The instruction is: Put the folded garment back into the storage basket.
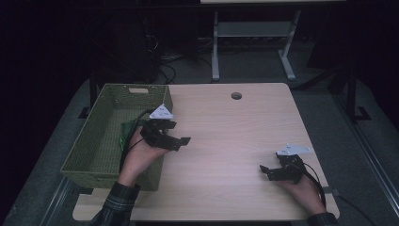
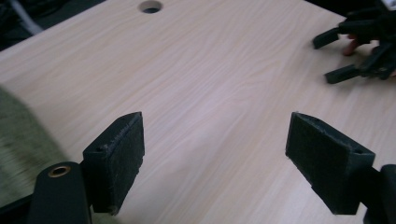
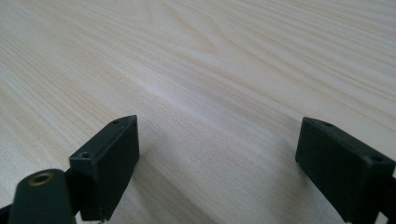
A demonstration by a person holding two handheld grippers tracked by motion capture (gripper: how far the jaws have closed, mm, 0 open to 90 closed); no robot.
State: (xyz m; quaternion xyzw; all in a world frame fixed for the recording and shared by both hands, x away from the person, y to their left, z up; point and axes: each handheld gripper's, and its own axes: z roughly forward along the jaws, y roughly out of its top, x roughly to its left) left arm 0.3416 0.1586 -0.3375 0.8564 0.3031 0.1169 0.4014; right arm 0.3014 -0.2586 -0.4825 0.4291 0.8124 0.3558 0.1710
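— Why are your tongs parked like that?

— I hold my left gripper (image 1: 181,140) just past the right rim of the green basket (image 1: 101,141), jaws spread and gripping nothing, likely after a drop. My right gripper (image 1: 266,170) rests well to the basket's right, likewise released.

— And the item?

— Something green (image 1: 126,129) lies inside the basket near that rim, behind my left tongs; it's too dim to identify.

One basket (image 1: 101,146), one table (image 1: 235,141), two tongs.
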